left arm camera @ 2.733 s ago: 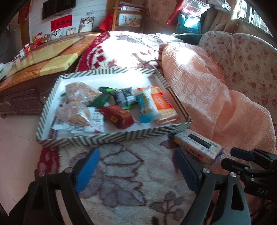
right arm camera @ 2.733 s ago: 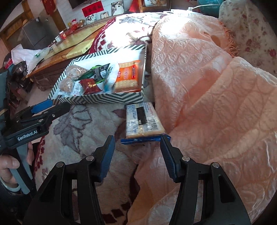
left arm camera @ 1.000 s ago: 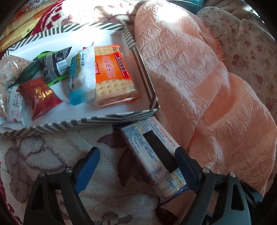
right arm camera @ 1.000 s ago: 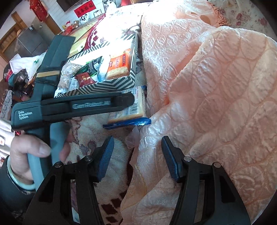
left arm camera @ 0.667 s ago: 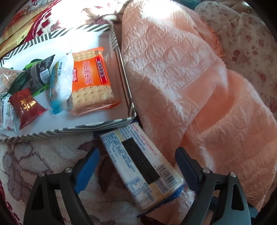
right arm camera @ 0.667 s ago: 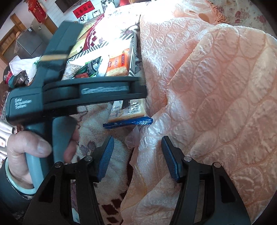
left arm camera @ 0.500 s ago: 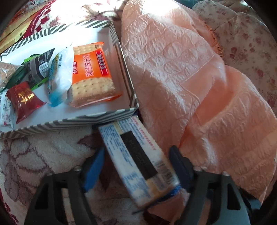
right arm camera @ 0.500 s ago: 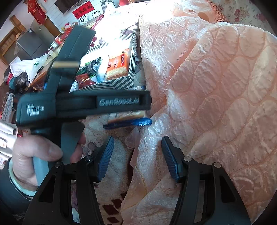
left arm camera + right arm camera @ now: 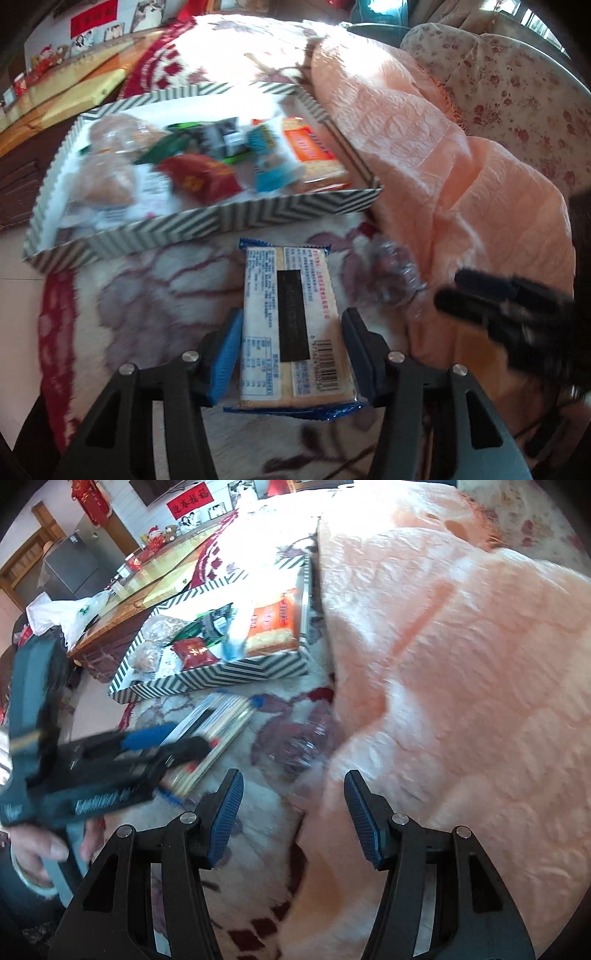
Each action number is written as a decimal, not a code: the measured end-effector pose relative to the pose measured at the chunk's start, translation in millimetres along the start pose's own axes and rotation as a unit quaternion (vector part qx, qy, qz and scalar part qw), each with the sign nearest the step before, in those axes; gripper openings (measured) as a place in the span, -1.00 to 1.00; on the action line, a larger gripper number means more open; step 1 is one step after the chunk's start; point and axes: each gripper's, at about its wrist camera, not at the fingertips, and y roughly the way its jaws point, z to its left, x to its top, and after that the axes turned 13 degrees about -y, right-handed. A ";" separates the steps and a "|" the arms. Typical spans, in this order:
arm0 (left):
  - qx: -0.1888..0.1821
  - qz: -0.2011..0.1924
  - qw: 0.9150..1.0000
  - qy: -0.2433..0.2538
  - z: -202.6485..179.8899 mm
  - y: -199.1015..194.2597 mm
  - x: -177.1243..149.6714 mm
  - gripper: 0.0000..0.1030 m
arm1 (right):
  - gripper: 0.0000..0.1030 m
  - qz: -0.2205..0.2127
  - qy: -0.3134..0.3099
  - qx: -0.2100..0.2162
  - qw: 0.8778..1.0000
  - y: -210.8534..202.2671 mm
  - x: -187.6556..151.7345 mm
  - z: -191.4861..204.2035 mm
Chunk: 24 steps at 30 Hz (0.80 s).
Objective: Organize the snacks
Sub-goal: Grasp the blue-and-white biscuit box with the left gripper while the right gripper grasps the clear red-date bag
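Observation:
My left gripper (image 9: pixel 291 332) is shut on a flat cracker packet (image 9: pixel 291 325), white with a black stripe and blue ends, and holds it above the floral blanket. It also shows in the right wrist view (image 9: pixel 218 731), lifted in the left gripper (image 9: pixel 177 746). The striped snack box (image 9: pixel 207 225) lies just beyond, with an orange cracker pack (image 9: pixel 310 147), a blue packet (image 9: pixel 269 166), a red packet (image 9: pixel 199 177) and other snacks inside. My right gripper (image 9: pixel 291 808) is open and empty over the blanket's edge; it also appears blurred in the left wrist view (image 9: pixel 498 306).
A peach quilt (image 9: pixel 461 184) is bunched up along the right of the box. A crumpled clear wrapper (image 9: pixel 395 273) lies beside the quilt. A wooden table (image 9: pixel 155 587) stands beyond the box. A flowered sofa (image 9: pixel 517 92) is at the far right.
My left gripper closed on the cracker packet and lifted it, now pointing straight toward the box. My right gripper stayed open and drew back a little.

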 end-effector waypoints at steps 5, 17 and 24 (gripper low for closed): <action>0.026 -0.020 0.999 -0.004 31.6 -8.4 -12.3 0.11 | 0.11 0.023 0.002 -0.020 1.000 34.6 25.2 4.5; 0.048 -0.029 0.998 -0.031 46.8 18.6 -13.1 0.11 | -0.10 0.065 -0.037 -0.040 0.996 83.5 25.2 6.5; 0.039 -0.037 0.998 -0.021 57.4 0.6 -18.9 0.11 | -0.53 0.030 -0.073 -0.007 0.997 53.1 14.9 34.0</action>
